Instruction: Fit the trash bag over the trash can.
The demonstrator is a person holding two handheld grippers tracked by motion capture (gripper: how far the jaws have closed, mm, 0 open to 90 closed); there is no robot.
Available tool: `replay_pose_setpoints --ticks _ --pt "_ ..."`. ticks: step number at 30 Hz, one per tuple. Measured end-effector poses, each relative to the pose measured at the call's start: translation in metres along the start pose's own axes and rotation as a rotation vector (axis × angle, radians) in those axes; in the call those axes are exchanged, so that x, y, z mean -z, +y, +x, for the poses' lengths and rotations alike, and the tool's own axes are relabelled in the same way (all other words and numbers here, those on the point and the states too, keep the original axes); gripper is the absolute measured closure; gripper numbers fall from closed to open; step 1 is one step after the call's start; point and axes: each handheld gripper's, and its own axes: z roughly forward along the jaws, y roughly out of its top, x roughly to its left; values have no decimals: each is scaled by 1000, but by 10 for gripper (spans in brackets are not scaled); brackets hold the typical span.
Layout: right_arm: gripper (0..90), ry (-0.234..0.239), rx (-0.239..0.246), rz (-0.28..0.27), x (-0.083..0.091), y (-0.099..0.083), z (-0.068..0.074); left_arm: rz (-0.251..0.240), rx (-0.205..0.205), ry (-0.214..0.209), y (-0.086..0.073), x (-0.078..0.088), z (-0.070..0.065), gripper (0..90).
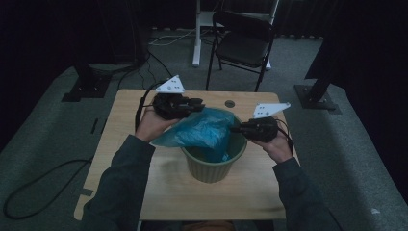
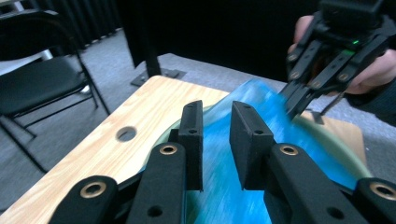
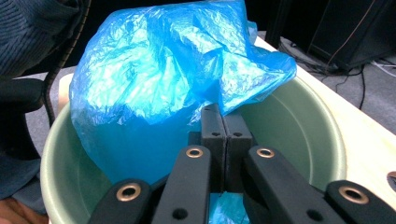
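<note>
A pale green bin (image 1: 211, 168) stands in the middle of the wooden table (image 1: 125, 125). A crumpled blue plastic bag (image 1: 202, 130) lies over its far-left rim and hangs partly inside. My left gripper (image 1: 195, 105) hovers at the bag's far-left side. In the left gripper view its jaws (image 2: 215, 109) stand apart, with the bag (image 2: 266, 121) showing through the gap beyond them. My right gripper (image 1: 235, 129) is at the bin's right rim. In the right gripper view its jaws (image 3: 222, 112) are pressed together on a fold of the bag (image 3: 154, 74) above the bin (image 3: 299, 135).
A round hole (image 1: 229, 103) pierces the table near its far edge. Behind the table stands a black folding chair (image 1: 243, 45) on grey carpet. Dark stands with cables flank both sides. The person's sleeves reach in from the near edge.
</note>
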Motion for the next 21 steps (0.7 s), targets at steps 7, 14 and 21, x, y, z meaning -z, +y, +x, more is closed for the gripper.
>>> replay_pose_setpoints --ticks 7,14,21 --pt "899 -18 17 8 2 0 2 41 73 52 -33 16 14 708" --pt "893 -29 30 12 -1 2 3 56 116 3 -54 15 17 607" --pt "887 -47 39 9 -3 4 4 62 77 -103 -54 -1 2 483"
